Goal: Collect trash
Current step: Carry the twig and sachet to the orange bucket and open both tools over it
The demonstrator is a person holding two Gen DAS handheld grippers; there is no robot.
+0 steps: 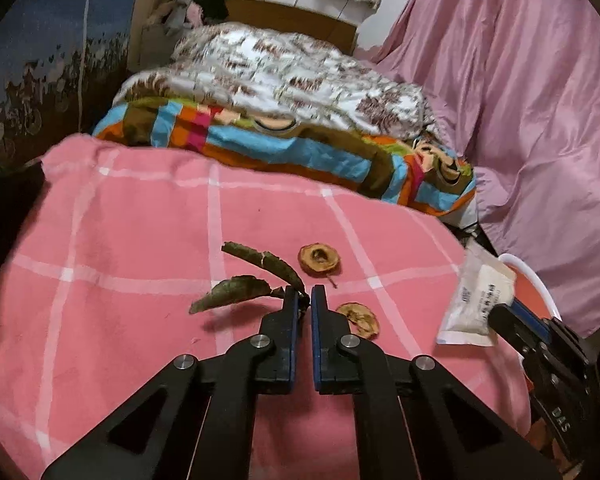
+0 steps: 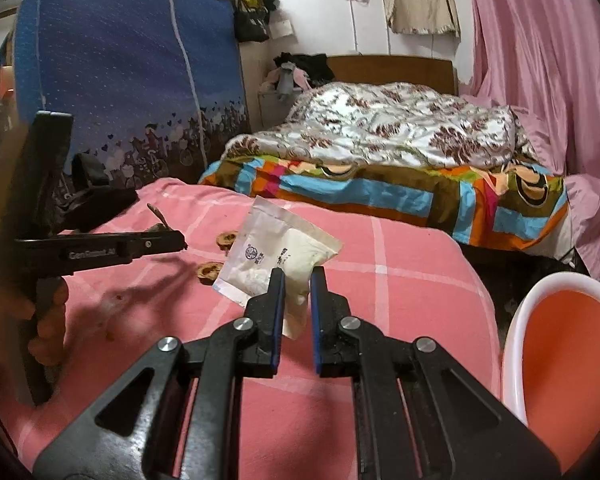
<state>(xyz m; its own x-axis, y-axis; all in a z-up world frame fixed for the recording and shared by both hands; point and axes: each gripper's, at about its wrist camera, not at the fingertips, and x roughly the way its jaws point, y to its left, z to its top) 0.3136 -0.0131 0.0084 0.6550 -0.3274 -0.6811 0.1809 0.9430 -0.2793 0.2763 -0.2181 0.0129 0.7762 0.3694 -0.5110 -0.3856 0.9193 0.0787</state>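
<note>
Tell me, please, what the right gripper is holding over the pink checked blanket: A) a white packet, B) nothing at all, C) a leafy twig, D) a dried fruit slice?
A: in the right wrist view the right gripper is closed on a white packet, lifted off the blanket.

On the pink checked blanket [image 1: 140, 240] a twig of dried green leaves [image 1: 236, 290] lies left of two dried brown fruit slices [image 1: 319, 258], one slice behind the other [image 1: 360, 318]. Right of these, at the blanket's edge, a white paper sachet [image 2: 276, 256] stands tilted above the blanket. A white-rimmed orange plastic basin [image 2: 560, 344] sits beside the blanket on the right. Behind the blanket lies a striped multicoloured bedspread [image 2: 380, 192] with a white floral quilt [image 2: 400, 124] on it.
</note>
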